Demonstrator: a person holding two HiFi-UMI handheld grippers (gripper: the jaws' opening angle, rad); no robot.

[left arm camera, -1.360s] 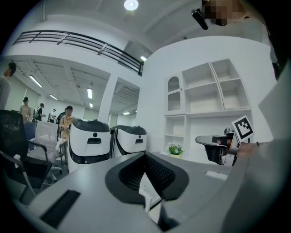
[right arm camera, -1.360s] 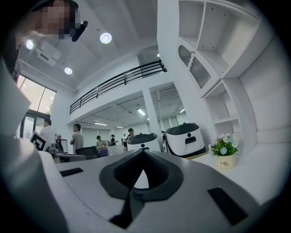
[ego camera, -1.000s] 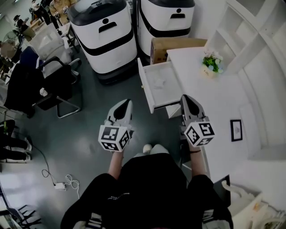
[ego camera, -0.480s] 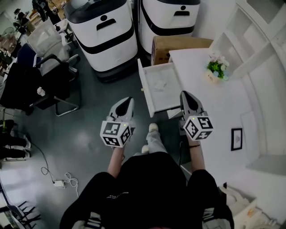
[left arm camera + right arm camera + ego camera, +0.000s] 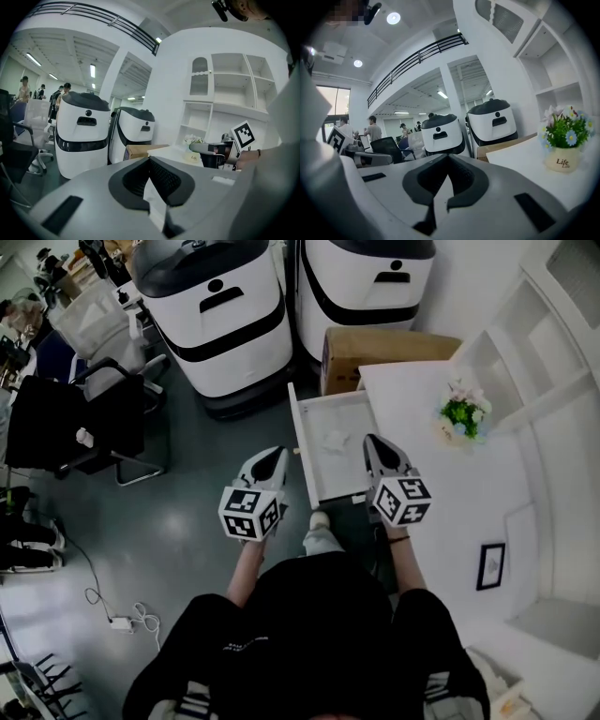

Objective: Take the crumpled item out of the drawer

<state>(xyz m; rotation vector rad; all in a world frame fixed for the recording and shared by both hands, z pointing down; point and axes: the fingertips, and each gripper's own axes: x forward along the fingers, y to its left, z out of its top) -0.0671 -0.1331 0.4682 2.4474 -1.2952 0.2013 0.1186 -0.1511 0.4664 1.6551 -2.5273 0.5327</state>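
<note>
The white open drawer [image 5: 349,414] juts out from the edge of the white counter [image 5: 427,479] in the upper centre of the head view. The small white crumpled item [image 5: 335,439] lies on the drawer's bottom, near its middle. It is white on white, so its outline barely shows and its material cannot be made out.

The white-and-grey left gripper [image 5: 272,456] hangs over the grey floor [image 5: 187,521] just left of the drawer front, apart from it. The right gripper [image 5: 373,441] sits at the drawer's right side. Its body covers the drawer's lower right corner and a stretch of the counter edge, and whether it touches either cannot be told.

Each gripper's own view shows its dark pads pressed together at the tip with nothing pinched between them. In both of those views the gripper's body fills the lower frame, hiding the drawer and the crumpled item.

At the top of the head view, two white machines with black bands [image 5: 220,315] are cut off by the frame edge. A brown cardboard box [image 5: 389,345] stands beside them, its lower part hidden behind the counter. A small pot of flowers [image 5: 463,414] stands on the counter at the upper right
</note>
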